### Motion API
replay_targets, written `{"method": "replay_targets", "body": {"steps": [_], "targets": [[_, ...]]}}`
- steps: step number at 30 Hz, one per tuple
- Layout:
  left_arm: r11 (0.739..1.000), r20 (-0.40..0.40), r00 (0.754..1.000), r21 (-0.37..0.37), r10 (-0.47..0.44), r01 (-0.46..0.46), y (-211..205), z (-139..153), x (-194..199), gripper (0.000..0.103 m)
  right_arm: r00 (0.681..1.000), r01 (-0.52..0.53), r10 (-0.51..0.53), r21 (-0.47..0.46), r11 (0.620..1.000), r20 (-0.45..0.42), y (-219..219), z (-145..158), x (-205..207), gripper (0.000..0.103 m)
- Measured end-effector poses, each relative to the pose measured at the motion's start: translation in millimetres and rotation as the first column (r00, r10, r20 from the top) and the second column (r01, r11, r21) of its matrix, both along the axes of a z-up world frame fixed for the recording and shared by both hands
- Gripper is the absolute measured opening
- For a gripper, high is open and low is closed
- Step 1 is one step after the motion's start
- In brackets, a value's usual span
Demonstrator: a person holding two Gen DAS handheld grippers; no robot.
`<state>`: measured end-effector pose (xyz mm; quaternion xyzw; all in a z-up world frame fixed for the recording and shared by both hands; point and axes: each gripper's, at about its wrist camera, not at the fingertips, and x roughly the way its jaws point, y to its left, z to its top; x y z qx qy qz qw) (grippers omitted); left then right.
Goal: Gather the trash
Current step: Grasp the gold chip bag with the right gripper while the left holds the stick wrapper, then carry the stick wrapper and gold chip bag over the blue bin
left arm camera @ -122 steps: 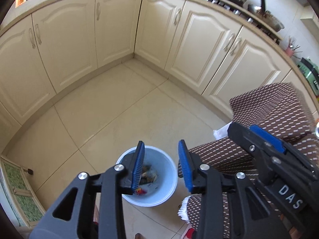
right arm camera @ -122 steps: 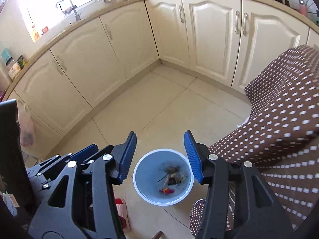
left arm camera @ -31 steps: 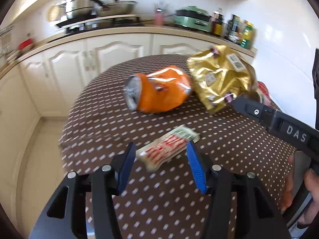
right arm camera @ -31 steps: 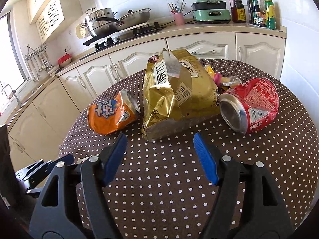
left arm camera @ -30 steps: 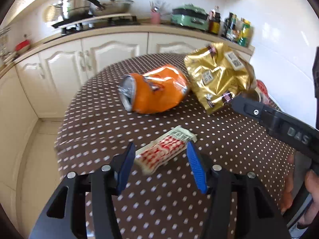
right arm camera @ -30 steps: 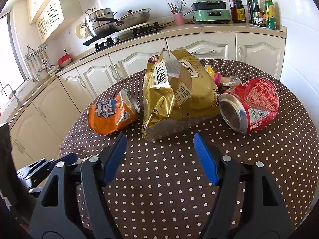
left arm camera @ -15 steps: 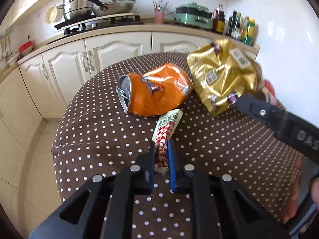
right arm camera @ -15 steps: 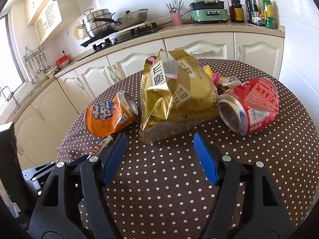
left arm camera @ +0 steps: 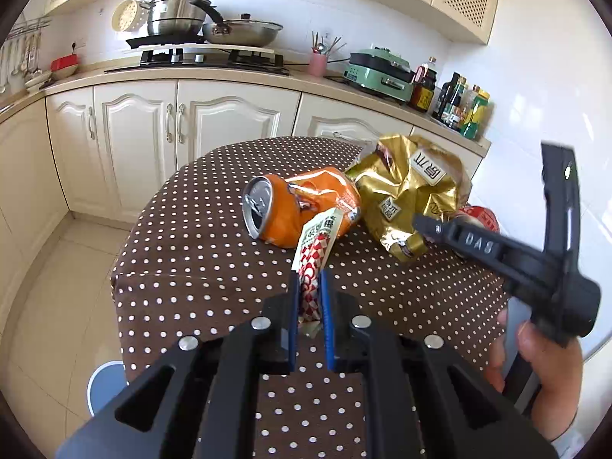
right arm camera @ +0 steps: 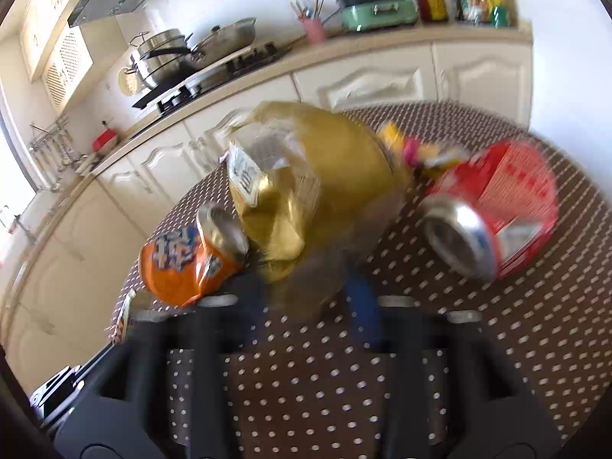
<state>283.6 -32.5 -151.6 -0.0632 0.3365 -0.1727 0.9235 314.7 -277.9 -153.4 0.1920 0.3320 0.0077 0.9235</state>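
My left claw (left arm camera: 308, 290) pinches the red-and-white wrapper (left arm camera: 315, 244), lifted above the dotted surface (left arm camera: 199, 252) near the orange can (left arm camera: 298, 206). My right claw (right arm camera: 306, 306), blurred, straddles the gold bag's (right arm camera: 306, 176) near edge, jaws apart; the red can (right arm camera: 493, 210) lies right.

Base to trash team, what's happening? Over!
Left claw shut on red-and-white wrapper, lifted. Right claw open around gold snack bag, view blurred. Orange can, red can on table.

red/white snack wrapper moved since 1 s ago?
Yes. The wrapper, flat on the tablecloth then, now stands clamped in the left gripper, overlapping the orange can.
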Motion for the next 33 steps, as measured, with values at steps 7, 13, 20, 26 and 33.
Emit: {"method": "replay_targets", "body": {"steps": [7,13,20,26,33], "targets": [[0.997,0.018,0.998,-0.060,0.053,-0.051,27,5,-9,0.010,0.994,0.021,-0.015,-0.053,0.998,0.109,8,14,-28,0.009],[0.984,0.046,0.990,-0.118,0.136,-0.130,67,13,-23,0.010,0.976,-0.057,0.072,-0.079,0.995,0.207,44,38,-57,0.009],[0.932,0.009,0.936,-0.099,0.353,-0.350,146,-3,-41,0.010,0.923,-0.306,0.329,-0.138,0.942,0.200,155,43,-55,0.009],[0.856,-0.083,0.861,-0.095,0.501,-0.508,228,-36,-57,0.010,0.847,-0.498,0.519,-0.173,0.850,0.115,260,12,-44,0.009],[0.766,-0.256,0.750,-0.052,0.610,-0.641,306,-109,-55,0.010,0.766,-0.635,0.642,-0.204,0.745,-0.041,353,-53,-26,0.009]]}}
